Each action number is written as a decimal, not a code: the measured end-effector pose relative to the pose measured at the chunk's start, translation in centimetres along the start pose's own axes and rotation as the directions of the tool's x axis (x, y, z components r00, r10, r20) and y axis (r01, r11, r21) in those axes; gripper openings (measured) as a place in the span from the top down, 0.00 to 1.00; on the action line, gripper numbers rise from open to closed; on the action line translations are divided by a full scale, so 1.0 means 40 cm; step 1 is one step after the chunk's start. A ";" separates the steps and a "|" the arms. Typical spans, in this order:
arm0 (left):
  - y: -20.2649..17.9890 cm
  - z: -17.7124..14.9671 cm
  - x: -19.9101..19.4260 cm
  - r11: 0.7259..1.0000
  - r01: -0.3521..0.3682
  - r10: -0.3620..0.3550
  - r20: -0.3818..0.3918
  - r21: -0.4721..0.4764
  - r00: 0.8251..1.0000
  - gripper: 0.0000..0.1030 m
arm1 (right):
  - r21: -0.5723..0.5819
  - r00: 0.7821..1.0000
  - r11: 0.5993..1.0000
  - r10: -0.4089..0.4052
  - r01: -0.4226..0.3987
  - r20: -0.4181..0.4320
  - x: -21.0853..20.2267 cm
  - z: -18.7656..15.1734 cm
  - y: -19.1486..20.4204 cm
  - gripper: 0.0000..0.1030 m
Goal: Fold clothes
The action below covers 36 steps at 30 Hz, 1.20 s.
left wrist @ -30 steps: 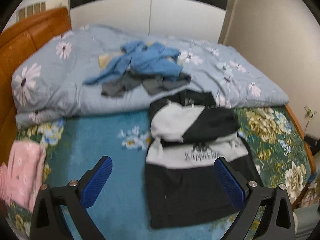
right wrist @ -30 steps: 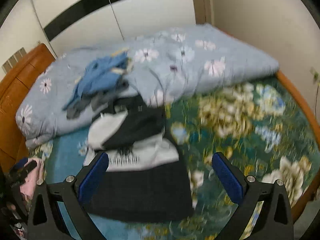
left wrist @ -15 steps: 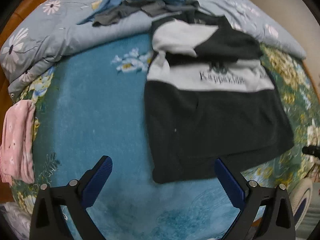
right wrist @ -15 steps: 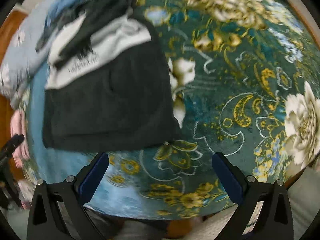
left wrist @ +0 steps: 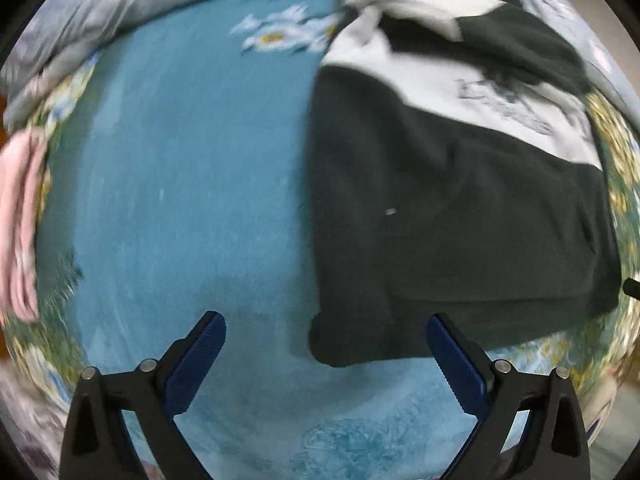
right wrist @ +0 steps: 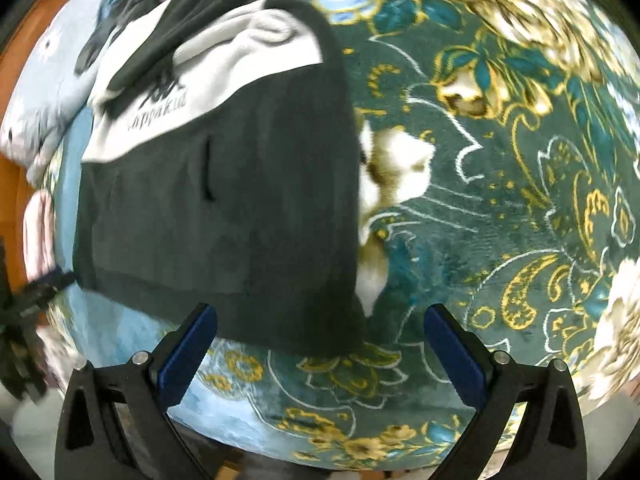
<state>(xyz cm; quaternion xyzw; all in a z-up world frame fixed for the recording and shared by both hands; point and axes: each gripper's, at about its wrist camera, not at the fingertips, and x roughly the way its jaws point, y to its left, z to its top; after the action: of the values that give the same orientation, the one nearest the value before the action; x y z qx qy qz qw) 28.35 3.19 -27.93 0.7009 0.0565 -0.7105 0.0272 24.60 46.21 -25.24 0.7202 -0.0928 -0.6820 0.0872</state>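
Note:
A black and white hoodie [left wrist: 460,208] lies spread on the bed, hem toward me, its sleeves folded over the white chest band. My left gripper [left wrist: 326,340] is open and empty, hovering just above the hem's near left corner. In the right wrist view the hoodie [right wrist: 224,208] fills the left half. My right gripper [right wrist: 320,330] is open and empty, hovering over the hem's near right corner. Neither gripper touches the cloth.
The bed has a teal floral blanket [left wrist: 180,200], also in the right wrist view [right wrist: 500,200]. A folded pink garment [left wrist: 20,220] lies at the left edge. A grey-blue floral duvet [left wrist: 120,0] is bunched at the back. The bed's front edge is just below the grippers.
Both grippers have tilted down and moved closer to the hoodie's hem. The far clothes pile and wardrobe have dropped out of view. Both grippers stayed open.

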 end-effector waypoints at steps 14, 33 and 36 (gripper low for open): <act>0.049 0.042 0.093 0.981 0.163 -0.178 -0.145 -0.109 0.973 0.63 | 0.204 0.982 0.972 0.146 -0.119 -0.121 0.067 0.052 -0.074 0.75; 0.137 0.412 -0.218 0.808 0.547 -0.526 0.151 -0.220 0.837 0.92 | 0.192 0.771 0.748 0.600 -0.636 0.214 -0.252 0.331 -0.012 0.90; 0.143 0.576 -0.231 0.801 0.560 -0.524 0.205 -0.212 0.827 0.92 | 0.191 0.720 0.700 0.623 -0.688 0.306 -0.265 0.478 -0.007 0.90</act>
<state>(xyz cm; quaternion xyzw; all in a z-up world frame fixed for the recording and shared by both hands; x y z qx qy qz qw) 6.30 -5.58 -18.69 0.5952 0.3467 -0.7204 -0.0810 4.93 49.18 -16.10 0.5643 -0.4526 -0.6584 0.2079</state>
